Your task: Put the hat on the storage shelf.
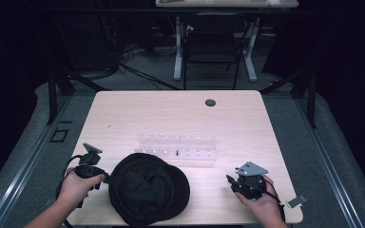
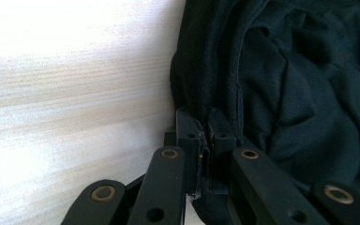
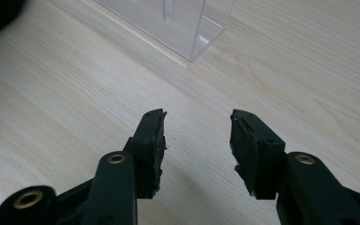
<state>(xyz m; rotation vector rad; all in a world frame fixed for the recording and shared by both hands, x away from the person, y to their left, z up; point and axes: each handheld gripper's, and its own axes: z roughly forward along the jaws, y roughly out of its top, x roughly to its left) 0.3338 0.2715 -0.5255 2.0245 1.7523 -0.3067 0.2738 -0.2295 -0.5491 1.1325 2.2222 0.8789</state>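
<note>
We've got the left gripper (image 2: pixel 205 126) pinching the black cap (image 1: pixel 148 189) at its soft, floppy rim; right gripper (image 3: pixel 197 140) wide, empty.

left gripper (image 2: pixel 205 123): black link arms with brass-coloured rivets, blocky black jaw tips
right gripper (image 3: pixel 197 136): black jaws, worn and ragged dark pads, brass-coloured rivets
top plates: grey, three-cornered, one on each gripper
cables: black, trailing from both grippers
forearms: bare, no sleeves showing
</note>
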